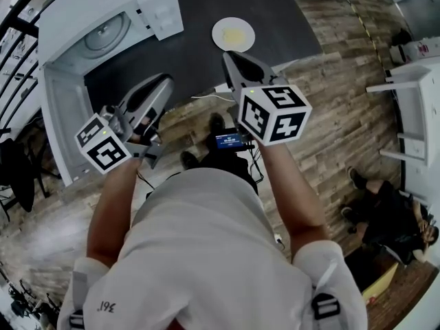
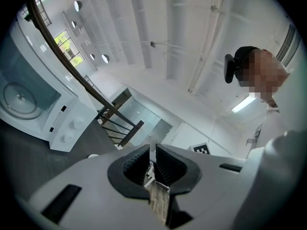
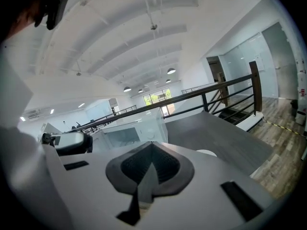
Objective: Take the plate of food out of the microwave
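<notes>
white plate of food (image 1: 233,34) on dark table (image 1: 282,9), food blurry, maybe egg; microwave (image 1: 113,19) edge cropped; left gripper (image 2: 153,147) ajar, right gripper (image 3: 152,145) closed, both empty.

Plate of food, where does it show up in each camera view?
Head view: the plate lies top centre on the dark table, right of the microwave.
Left gripper view: only a white sliver at lower left, likely its rim.
Right gripper view: its rim peeks up, low, right of centre.
Shared landmark: the microwave, left of the plate.
</notes>
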A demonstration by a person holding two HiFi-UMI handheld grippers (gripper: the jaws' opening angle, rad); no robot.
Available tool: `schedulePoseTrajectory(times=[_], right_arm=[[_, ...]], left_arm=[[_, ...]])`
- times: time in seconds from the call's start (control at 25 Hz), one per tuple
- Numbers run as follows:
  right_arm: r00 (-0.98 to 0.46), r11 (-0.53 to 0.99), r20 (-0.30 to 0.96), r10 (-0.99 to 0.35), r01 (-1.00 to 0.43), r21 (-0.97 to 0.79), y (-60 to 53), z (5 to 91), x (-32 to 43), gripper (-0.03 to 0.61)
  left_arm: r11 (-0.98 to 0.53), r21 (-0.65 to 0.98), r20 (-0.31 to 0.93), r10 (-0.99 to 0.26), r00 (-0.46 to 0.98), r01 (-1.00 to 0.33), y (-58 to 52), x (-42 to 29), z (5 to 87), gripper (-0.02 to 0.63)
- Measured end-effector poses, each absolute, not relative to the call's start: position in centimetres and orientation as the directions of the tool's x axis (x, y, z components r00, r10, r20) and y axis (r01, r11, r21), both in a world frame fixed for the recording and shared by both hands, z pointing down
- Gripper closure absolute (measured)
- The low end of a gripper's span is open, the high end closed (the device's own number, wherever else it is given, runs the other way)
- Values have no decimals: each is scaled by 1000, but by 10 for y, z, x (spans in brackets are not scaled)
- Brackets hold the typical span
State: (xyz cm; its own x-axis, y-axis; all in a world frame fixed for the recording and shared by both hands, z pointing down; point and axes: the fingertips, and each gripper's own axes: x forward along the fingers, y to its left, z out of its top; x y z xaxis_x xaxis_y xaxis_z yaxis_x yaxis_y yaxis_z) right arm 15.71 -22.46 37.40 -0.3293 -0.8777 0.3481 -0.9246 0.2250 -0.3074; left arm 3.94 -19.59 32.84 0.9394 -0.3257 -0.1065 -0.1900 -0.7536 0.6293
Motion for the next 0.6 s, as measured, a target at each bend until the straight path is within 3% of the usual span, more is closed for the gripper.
schedulePoseTrajectory(times=[0.6], right_arm=[[-355, 282, 261, -897, -918, -281, -164, 328, 125, 577]], left_arm=[[-789, 567, -111, -357, 927, -236, -142, -12, 302, 569]])
